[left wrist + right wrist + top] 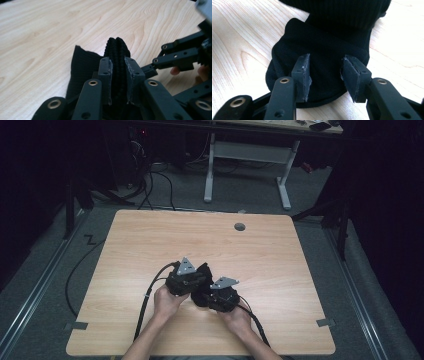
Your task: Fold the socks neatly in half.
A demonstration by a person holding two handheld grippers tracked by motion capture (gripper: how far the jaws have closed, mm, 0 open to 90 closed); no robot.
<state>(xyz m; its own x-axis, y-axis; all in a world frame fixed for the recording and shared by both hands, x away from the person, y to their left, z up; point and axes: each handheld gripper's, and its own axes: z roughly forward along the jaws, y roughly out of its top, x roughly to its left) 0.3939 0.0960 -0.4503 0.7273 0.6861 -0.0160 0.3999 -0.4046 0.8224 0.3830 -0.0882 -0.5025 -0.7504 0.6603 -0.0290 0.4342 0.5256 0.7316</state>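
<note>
Dark room all around, with grey floor, some cables and a white-legged table at the back, and one pale wood desk (pixel 150 240) lit in the middle. From the high view you get the layout: both hands come in from the bottom, the left gripper (pixel 192 281) and the right gripper (pixel 212 301) sit close together near the desk's front half, and a black cloth (pixel 202 287) is bunched between them. From up there you can't really see what the jaws are doing, it's just a dark clump.

The left gripper view sorts that out. Its jaws stand narrow, and a thick ribbed fold of the cloth (pixel 117 62) rises straight up between the two pads, which look pressed against it on both sides. More cloth spreads out to the left of the jaws, lying on the desk. Off to the right of them, the right gripper (pixel 180 56) pokes in, with a couple of fingertips (pixel 175 70) behind it.

The right gripper view tells a different story: its jaws stand about half open, just over the near edge of the cloth (pixel 324 57), and the pads don't look like they're squeezing anything. Past the jaws the cloth lifts up into a ribbed band at the top of that view.
</note>
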